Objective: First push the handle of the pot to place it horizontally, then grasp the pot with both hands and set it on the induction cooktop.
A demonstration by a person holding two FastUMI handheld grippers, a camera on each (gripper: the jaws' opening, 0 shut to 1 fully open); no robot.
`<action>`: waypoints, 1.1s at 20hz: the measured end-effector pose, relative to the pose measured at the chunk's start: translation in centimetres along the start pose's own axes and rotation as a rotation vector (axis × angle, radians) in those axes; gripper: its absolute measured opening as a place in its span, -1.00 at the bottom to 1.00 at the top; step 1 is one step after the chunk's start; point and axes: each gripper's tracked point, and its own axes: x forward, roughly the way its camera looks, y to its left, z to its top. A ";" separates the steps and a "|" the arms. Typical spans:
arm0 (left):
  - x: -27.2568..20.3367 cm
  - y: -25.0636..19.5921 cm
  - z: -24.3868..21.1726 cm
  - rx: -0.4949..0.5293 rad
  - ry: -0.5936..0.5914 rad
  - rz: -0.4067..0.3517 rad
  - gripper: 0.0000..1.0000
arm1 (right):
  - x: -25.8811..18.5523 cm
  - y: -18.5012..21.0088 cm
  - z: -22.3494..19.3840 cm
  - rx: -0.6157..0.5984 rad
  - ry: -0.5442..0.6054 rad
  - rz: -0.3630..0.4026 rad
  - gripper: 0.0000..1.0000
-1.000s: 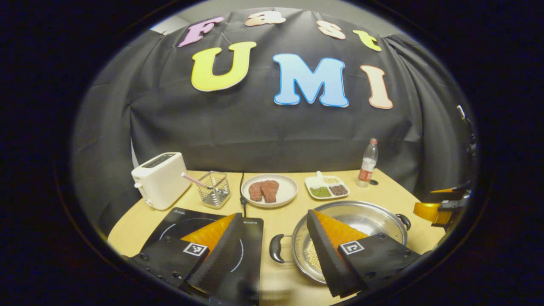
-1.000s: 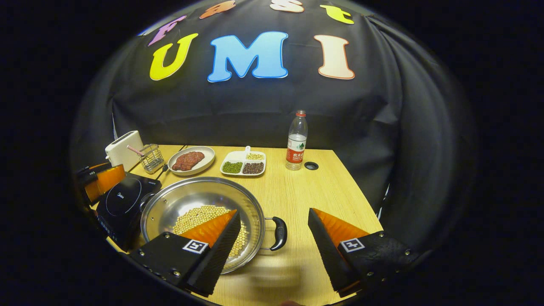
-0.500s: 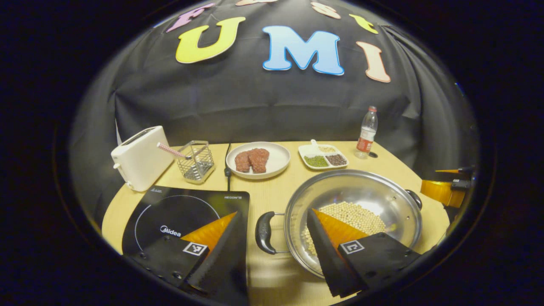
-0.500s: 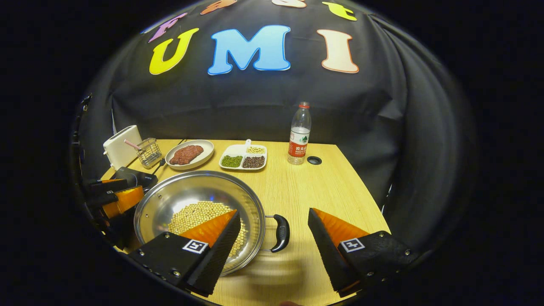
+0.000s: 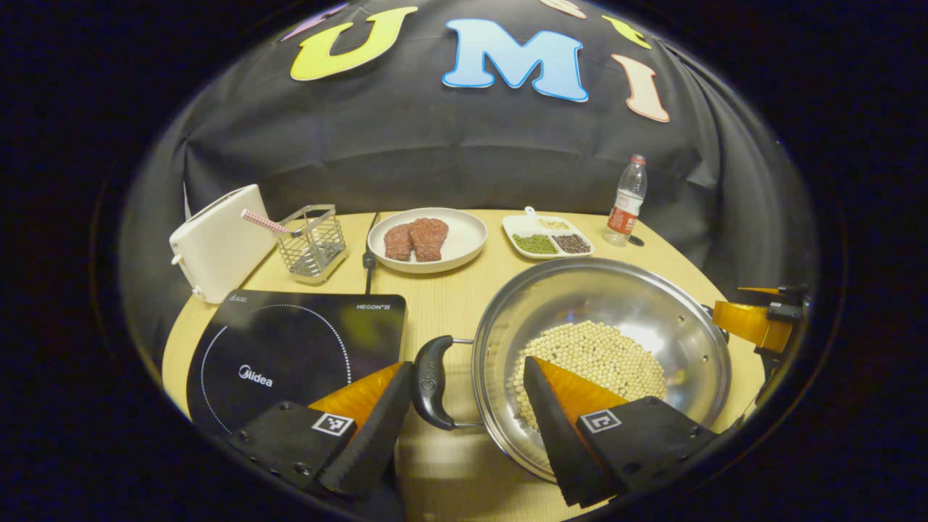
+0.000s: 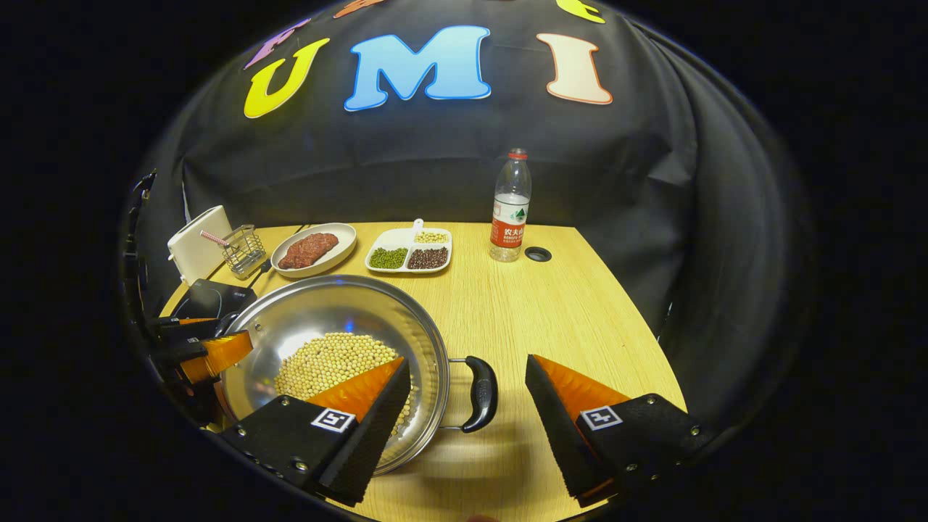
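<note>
**Both grippers spread wide at the pot's handles**

The steel pot (image 5: 623, 319), with pale beans (image 5: 594, 359) in its bottom, sat on the wooden table (image 6: 551, 304) just to the right of the induction cooktop (image 5: 290, 348), not on it. Its two black handles pointed sideways. The left gripper (image 5: 464, 428) was released, its fingers set either side of the left handle (image 5: 433, 382), none pressing on it. The right gripper (image 6: 467, 428) was likewise spread, the right handle (image 6: 481, 394) lying between its fingers, untouched. Farther back stood a toaster (image 5: 217, 243), a wire basket (image 5: 313, 241), a plate of meat (image 5: 426, 239), a divided dish (image 6: 409, 255) and a water bottle (image 6: 510, 210).
</note>
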 end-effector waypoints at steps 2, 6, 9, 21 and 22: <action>0.3 -0.1 -0.6 -0.011 0.020 0.001 0.95 | 0.4 0.0 -0.5 -0.006 0.019 0.002 0.94; 0.4 0.2 -0.6 -0.009 0.025 0.024 0.94 | 1.1 0.0 -1.3 -0.007 0.044 0.005 0.94; 0.4 0.8 -0.7 -0.009 0.026 0.049 0.74 | 1.5 0.1 -1.7 -0.003 0.061 0.010 0.78; 0.3 1.2 -0.6 0.007 0.014 0.099 0.41 | 2.8 0.4 -2.8 0.056 0.119 0.018 0.19; 0.5 1.2 -0.6 0.014 0.015 0.103 0.31 | 2.3 0.4 -2.8 0.054 0.118 0.015 0.08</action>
